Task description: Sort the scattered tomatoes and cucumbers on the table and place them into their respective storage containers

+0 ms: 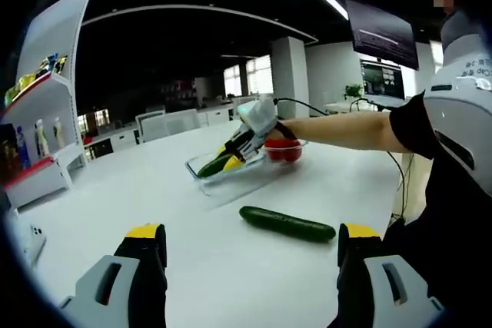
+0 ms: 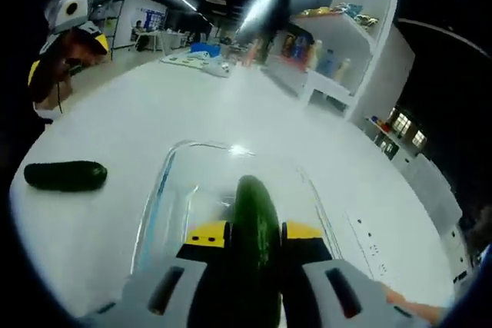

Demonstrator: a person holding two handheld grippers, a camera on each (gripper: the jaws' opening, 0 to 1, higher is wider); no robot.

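My right claw (image 2: pixel 244 237) pinches a cucumber (image 2: pixel 254 243) above the clear tray (image 2: pixel 157 197), not yet released. My left claw (image 1: pixel 251 240) is spread, empty. One loose cucumber (image 1: pixel 287 223) lies near the tray; tomatoes (image 1: pixel 283 150) sit just behind it.

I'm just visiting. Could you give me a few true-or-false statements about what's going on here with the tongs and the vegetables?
1. The right tongs grip a cucumber. True.
2. That cucumber is held over a clear container. True.
3. The left tongs hold a tomato. False: they are open and hold nothing.
4. No cucumber lies on the table. False: a second cucumber lies there.
5. Tomatoes sit beside the clear container. True.
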